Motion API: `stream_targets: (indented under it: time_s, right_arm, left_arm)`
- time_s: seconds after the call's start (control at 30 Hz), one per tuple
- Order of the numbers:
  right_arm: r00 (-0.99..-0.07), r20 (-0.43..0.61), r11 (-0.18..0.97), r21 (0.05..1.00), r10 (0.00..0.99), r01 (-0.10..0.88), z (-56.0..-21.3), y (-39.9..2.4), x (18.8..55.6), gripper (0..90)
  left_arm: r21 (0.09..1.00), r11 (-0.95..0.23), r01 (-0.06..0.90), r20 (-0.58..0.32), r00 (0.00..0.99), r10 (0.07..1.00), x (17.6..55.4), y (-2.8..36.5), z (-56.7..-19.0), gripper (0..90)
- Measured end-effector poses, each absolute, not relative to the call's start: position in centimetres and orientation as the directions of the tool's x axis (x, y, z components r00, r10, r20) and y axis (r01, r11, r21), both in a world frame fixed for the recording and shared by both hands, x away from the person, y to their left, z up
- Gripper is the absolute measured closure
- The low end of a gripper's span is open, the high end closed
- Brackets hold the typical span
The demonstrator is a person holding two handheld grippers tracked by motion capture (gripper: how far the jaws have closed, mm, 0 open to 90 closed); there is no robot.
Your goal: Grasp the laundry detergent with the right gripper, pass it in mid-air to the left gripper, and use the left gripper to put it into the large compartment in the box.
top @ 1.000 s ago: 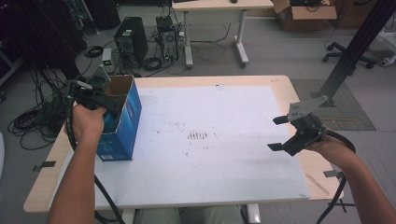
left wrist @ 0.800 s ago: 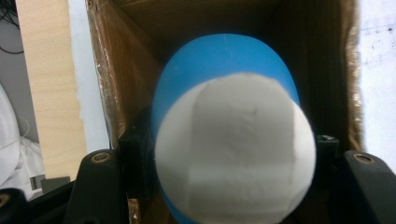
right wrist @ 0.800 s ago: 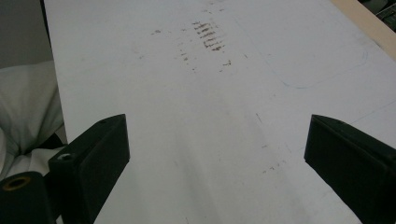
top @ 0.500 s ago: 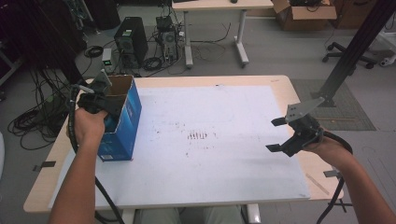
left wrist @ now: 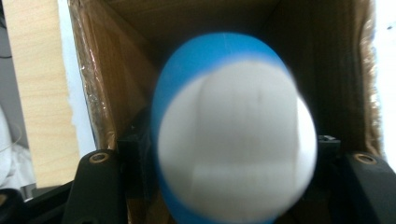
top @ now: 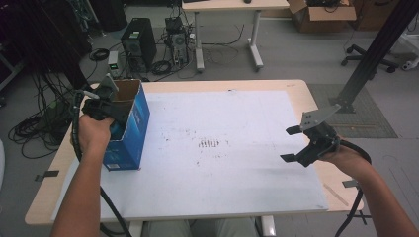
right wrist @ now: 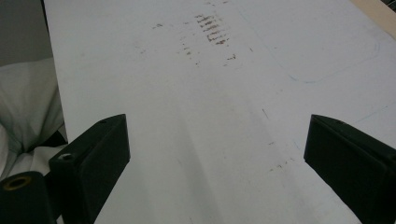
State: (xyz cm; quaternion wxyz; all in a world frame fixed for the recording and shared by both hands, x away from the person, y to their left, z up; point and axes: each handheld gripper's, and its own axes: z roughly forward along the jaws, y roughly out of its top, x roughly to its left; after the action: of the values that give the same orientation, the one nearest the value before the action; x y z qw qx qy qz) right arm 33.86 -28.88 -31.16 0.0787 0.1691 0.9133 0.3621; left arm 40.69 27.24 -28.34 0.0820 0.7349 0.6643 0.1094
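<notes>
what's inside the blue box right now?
In the left gripper view, a blue-and-white rounded object, blurred, sits between the left gripper jaws inside the blue box, with bare cardboard walls around it. It covers the box's floor, so anything beneath is hidden.

I am finding no legible text, label, brand or number in any view. I am noting only illegible white print, lower left of the high view, on the blue box [top: 129, 133].
</notes>
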Motion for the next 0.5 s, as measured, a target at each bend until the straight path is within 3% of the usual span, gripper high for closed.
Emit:
stream_targets:
  time_s: [0.5]
  right_arm:
    - [-0.932,-0.027,0.681,0.69,0.362,0.245,-30.6,-28.9,33.5,6.5]
  left_arm:
    - [0.327,-0.107,0.939,0.006,0.111,0.994,39.9,28.0,-25.4,20.5]
